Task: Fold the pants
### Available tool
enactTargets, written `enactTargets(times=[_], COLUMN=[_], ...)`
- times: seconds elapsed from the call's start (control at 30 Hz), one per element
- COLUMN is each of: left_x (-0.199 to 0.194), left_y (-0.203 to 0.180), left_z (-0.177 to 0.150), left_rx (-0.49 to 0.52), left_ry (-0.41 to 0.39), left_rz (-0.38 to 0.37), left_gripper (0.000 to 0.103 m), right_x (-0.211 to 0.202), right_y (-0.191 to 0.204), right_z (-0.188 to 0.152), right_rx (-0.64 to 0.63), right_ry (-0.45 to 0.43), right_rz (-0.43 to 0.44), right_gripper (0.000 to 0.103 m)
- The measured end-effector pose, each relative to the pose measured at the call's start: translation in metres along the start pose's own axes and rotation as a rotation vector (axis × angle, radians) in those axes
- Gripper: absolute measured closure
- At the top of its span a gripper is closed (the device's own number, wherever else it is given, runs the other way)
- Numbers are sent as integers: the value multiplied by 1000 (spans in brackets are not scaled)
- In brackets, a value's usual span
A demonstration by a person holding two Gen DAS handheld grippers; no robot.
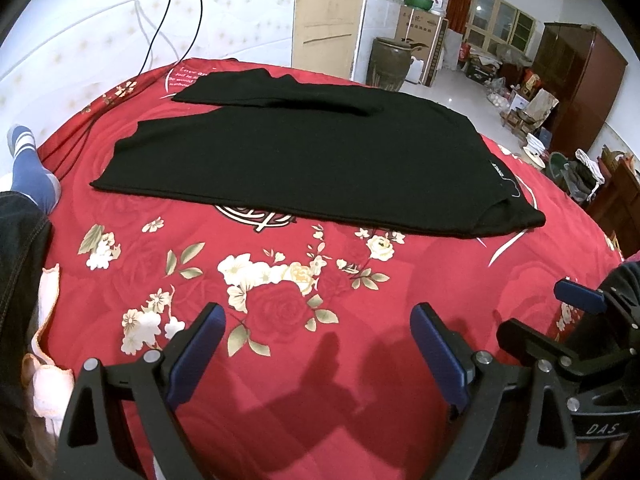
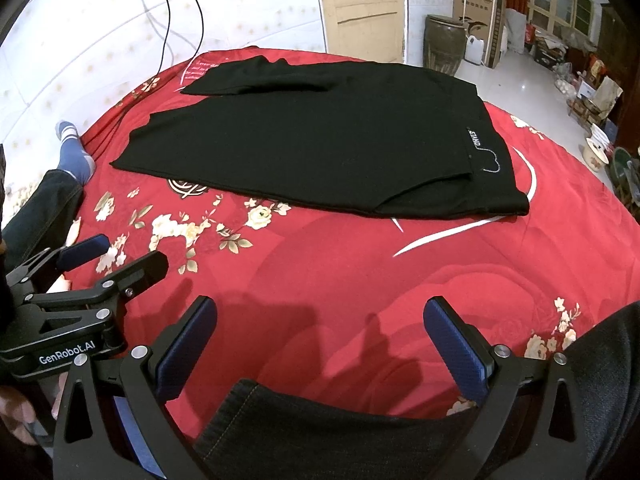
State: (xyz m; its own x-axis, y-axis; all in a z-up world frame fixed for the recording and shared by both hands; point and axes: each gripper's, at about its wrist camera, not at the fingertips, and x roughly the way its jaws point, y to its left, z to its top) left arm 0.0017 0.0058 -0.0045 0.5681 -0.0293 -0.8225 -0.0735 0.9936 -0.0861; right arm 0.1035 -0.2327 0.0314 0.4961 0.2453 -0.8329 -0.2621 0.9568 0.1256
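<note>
**Pants laid out flat, folding not yet begun**

From the left wrist camera, we see the black pants [image 1: 304, 152] spread across the far half of the red floral bedspread [image 1: 340, 280], waistband towards the right edge, legs running left. One leg lies nearer us, and the other sits behind it along the far edge. Nothing looks doubled over, so we judge the folding itself is all still to do. Our left gripper [image 1: 318, 344] hangs over the near edge with its jaws spread wide, holding nothing, well apart from the cloth. The right gripper [image 1: 540, 316] pokes in at the lower right, where its body carries white lettering that seems to read "DAS". A small tag on the waistband shows white letters, but we can't read them cleanly here. Pale script at the bedspread's far corner begins "Love".

Now the right wrist camera: the same pants [image 2: 320, 136], again flat and unfolded, well beyond our reach. The right gripper [image 2: 320, 336] is also gaping wide and empty above the near edge. The waistband tag [image 2: 475, 139] reads "STAND". The left gripper [image 2: 120, 254] is at the left, its body marked "GenRobot.AI".
</note>
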Motion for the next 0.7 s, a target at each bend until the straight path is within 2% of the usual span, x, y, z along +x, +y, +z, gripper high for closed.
enactTargets(times=[0.7], left_x=[0], left_y=[-1], left_z=[2], left_rx=[7], left_ry=[-3], left_rz=[2], left_gripper=[8], right_x=[1], right_y=[-2], right_z=[1], right_rx=[4], right_ry=[2], right_rz=[-1], right_gripper=[0])
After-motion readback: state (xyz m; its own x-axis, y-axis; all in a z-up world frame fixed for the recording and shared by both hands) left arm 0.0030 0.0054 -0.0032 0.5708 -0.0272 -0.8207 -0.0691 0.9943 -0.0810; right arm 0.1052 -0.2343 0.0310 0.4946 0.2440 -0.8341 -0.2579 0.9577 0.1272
